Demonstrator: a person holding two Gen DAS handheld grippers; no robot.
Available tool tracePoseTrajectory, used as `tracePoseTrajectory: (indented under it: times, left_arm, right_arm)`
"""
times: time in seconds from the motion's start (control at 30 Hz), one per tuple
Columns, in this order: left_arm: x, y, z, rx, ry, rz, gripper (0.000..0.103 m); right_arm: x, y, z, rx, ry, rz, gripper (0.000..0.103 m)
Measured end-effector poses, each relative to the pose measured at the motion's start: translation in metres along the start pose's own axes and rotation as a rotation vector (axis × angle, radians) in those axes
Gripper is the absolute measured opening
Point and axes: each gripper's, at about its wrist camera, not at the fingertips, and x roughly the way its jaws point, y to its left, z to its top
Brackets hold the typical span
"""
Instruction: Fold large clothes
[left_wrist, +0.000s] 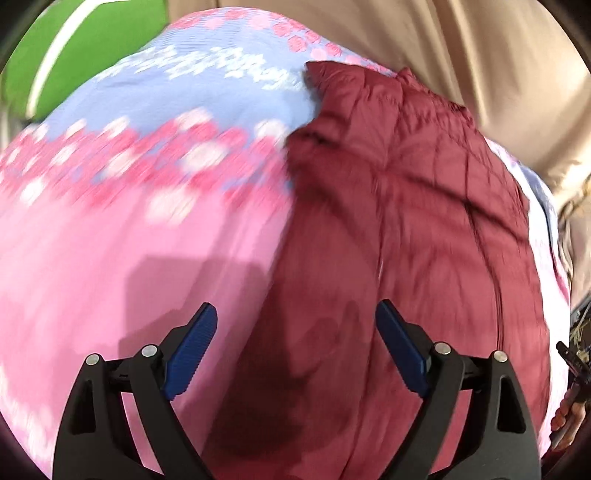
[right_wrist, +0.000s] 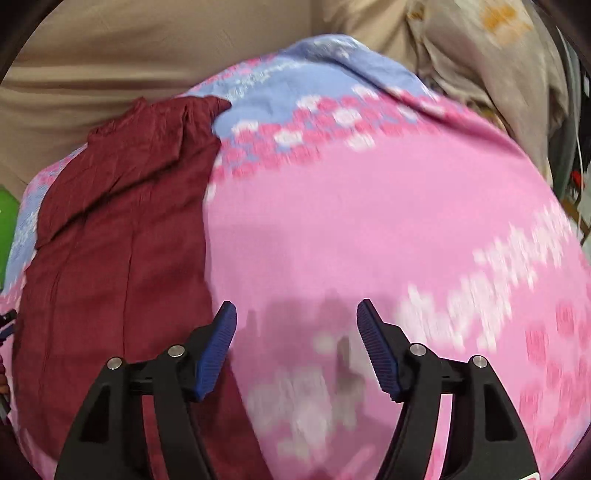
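A maroon garment lies spread flat on a bed covered by a pink, blue and white floral sheet. Both pictures are smeared by motion.

In the left wrist view, the left tongs stand wide apart with nothing between the blue pads, poised over the near part of the garment, which fills the frame from 6 o'clock up to 1 o'clock. In the right wrist view, the right tongs are also apart and empty, over bare pink sheet, with the garment at 9 o'clock.

Judging from this, a fold has probably been laid and released, and the hands are between grips. The next move likely calls for finding a fresh edge or corner of the garment and pinching through the layers without catching the sheet beneath.

Only the left view shows a green cushion at 11 o'clock and part of a person's hand at 4 o'clock. Only the right view shows beige fabric with an orange mark at 1 o'clock, and clutter at 3 o'clock, too blurred to name. Beige cloth backs both views.
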Motion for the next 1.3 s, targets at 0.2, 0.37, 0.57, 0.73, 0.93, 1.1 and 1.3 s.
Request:
tracePoseTrajectory:
  times: [0.2, 0.37, 0.57, 0.73, 0.93, 1.1, 1.3]
  left_arm:
    - [-0.039, 0.019, -0.068, -0.007, 0.039, -0.027, 0.088]
    - [-0.054, 0.019, -0.092, -0.020, 0.044, -0.076, 0.089]
    - [-0.061, 0.029, -0.098, -0.082, 0.027, -0.097, 0.080]
    - [-0.065, 0.044, -0.099, -0.159, 0.011, -0.116, 0.080]
    - [-0.061, 0.028, -0.101, -0.115, 0.010, -0.128, 0.067]
    - [-0.058, 0.017, -0.101, -0.091, 0.053, -0.176, 0.009]
    - [-0.107, 0.004, -0.107, -0.044, -0.059, -0.204, 0.002]
  right_arm:
    - [-0.028, 0.001, -0.059, 0.056, 0.075, 0.178, 0.076]
    - [-0.031, 0.020, -0.089, 0.034, 0.114, 0.312, 0.079]
    - [-0.031, 0.031, -0.099, 0.030, 0.089, 0.319, 0.084]
    - [-0.029, 0.028, -0.102, 0.078, 0.082, 0.387, 0.084]
    - [-0.022, 0.046, -0.098, 0.065, 0.078, 0.434, 0.074]
    - [-0.022, 0.061, -0.097, 0.052, 0.055, 0.419, 0.016]
    - [-0.068, 0.061, -0.094, -0.005, -0.123, 0.395, 0.004]
